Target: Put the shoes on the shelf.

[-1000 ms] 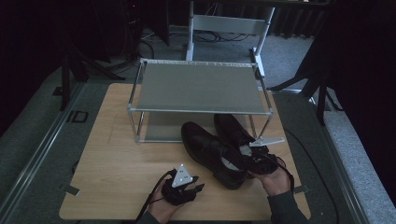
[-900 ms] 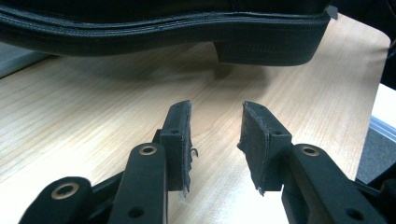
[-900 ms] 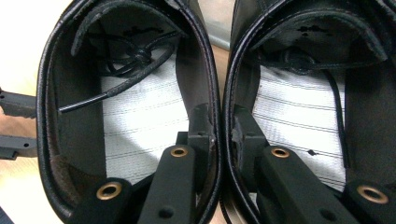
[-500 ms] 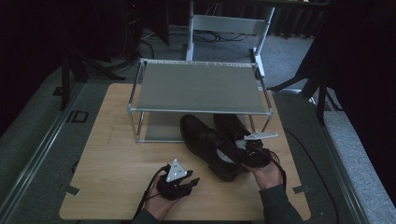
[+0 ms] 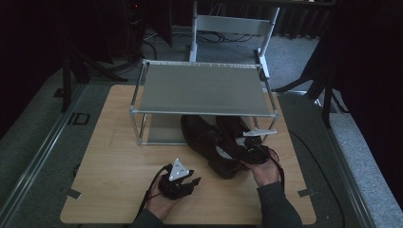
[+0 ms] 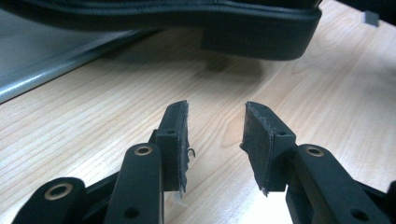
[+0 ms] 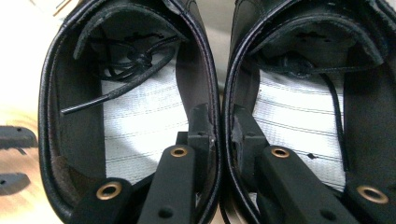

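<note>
- The pair of black leather shoes [image 5: 216,142] sits right of centre in the high view, on the wooden desk [image 5: 114,156], with the toes tucked under the near edge of the grey metal shelf rack [image 5: 202,88].
- Long axis of both shoes runs diagonally: toes point to the upper left of the frame, heels to the lower right, towards the person's right hand.
- The two shoes lie side by side, touching along their inner walls. You can see that nicely in the right gripper view, looking straight down into both openings with the white striped insoles and loose laces.
- Right hand-held gripper [image 5: 251,148] is clamped down tight on those two inner walls pressed together, one jaw inside the left shoe [image 7: 126,116] and one inside the right shoe [image 7: 303,116], near the heel end. So it's got both shoes pinched in one grip.
- Left hand-held gripper [image 5: 183,183] is low in the frame, near the bottom centre, a bit apart from the shoes. Its jaws have just been opening and stand partly apart with nothing but bare desk between them.
- In the left gripper view the shoe's heel and sole [image 6: 261,32] sit across the top of the frame, just ahead of the jaw tips, not touching.
</note>
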A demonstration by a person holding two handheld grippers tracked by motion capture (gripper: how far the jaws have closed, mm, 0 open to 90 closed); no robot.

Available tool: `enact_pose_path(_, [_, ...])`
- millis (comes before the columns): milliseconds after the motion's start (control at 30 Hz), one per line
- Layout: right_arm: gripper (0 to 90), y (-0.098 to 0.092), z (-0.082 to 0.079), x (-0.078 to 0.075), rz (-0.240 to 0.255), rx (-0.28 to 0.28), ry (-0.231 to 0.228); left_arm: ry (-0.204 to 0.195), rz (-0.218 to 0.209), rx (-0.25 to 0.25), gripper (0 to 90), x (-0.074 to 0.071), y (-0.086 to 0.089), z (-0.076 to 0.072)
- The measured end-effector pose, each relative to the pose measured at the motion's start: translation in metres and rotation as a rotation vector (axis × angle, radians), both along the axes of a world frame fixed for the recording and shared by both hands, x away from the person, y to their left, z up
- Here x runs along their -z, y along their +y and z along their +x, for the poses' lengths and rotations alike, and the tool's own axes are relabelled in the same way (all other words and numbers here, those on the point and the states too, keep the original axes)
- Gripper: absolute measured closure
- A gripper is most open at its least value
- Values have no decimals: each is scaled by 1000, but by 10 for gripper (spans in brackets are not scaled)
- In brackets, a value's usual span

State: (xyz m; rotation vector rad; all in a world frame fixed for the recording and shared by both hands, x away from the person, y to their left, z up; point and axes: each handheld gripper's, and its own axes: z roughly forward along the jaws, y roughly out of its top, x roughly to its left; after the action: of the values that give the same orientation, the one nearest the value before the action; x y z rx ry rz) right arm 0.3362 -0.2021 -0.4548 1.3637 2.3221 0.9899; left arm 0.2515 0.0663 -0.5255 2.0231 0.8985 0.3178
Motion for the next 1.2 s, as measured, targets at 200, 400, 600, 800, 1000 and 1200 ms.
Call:
enact_pose_path(200, [805,8,5,-1,8,17,-10,-26,11,-37,610,-1,5,10])
enact_pose_path(400, [805,17,8,-1,15,51,-18,-95,21,-162,607,-11,16,36])
enact_pose_path(600, [805,27,12,-1,52,97,-25,-147,6,-309,607,-15,18,67])
enact_pose_path(800, [805,35,18,-1,57,154,-51,-192,8,-383,612,-18,11,92])
enact_pose_path(1000, [804,40,23,4,60,192,-62,-200,49,-408,632,-14,3,111])
enact_pose_path(1200, [804,41,27,11,55,214,-69,-199,72,-420,681,-7,-6,124])
